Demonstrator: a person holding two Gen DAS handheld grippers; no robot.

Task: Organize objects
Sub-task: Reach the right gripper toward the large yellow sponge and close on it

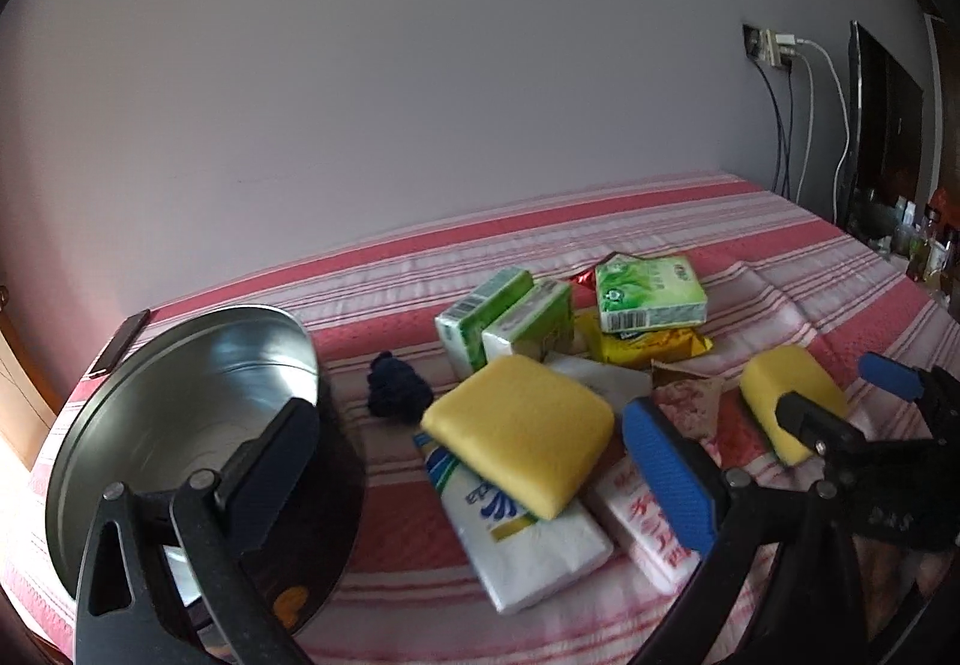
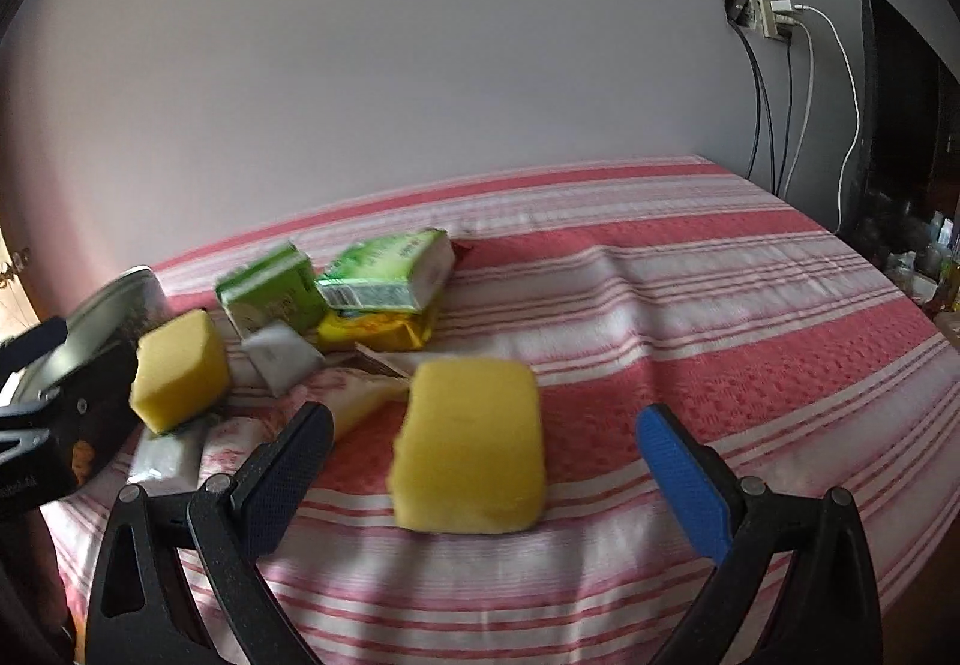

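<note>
Plain pale grey-lilac painted wall (image 1: 420,65) filling the upper half of both views. Red-and-white striped textured bedspread (image 2: 690,317) spreading below it, wrinkling near the middle. White wall socket with plugged adapters (image 2: 774,14) sitting high at right; 2 dark cables and 2 white cables (image 2: 804,101) hanging down behind the bed edge. Dark flat screen panel (image 2: 900,95) leaning at far right, cluttered small bottles (image 1: 924,245) showing beneath. Soft daylight entering from the left.

The left gripper (image 1: 480,455) has black plastic arms with round silver screws at the joints and fingers with textured blue pads. The right gripper (image 2: 486,458) has the same black frame, silver screws and blue pads.
</note>
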